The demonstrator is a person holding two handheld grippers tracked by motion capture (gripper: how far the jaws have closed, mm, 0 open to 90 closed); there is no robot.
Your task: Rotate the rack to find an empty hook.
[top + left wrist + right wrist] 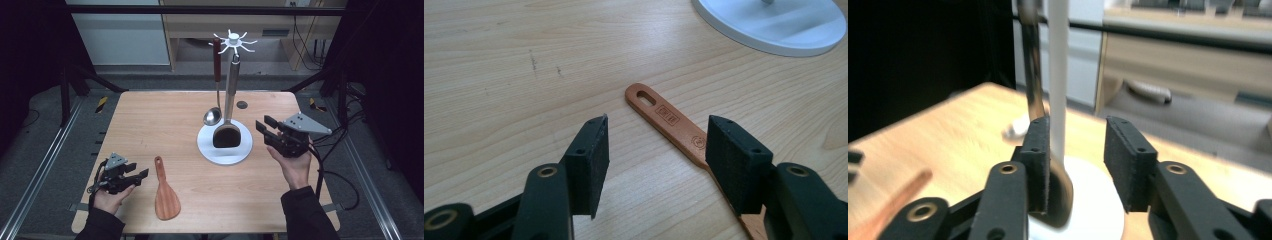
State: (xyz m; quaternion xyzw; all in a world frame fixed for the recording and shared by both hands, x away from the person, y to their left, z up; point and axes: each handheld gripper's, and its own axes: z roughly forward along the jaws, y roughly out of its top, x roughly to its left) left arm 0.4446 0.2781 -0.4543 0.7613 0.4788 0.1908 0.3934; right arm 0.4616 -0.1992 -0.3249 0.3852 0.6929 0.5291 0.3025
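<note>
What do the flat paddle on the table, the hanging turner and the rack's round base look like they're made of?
The paddle looks like wood with a reddish-brown matte finish; stamped marks show on its handle. The turner seems to be metal: its handle is silvery with a dull sheen, while its dark blade could be coated or plastic. The base looks like smooth white plastic, though painted metal is possible.

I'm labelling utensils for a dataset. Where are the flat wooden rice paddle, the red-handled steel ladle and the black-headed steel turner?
Flat wooden rice paddle (166,202): high view, on its blade.
Red-handled steel ladle (212,117): high view, on its bowl.
Black-headed steel turner (227,136): high view, on its head.
</note>
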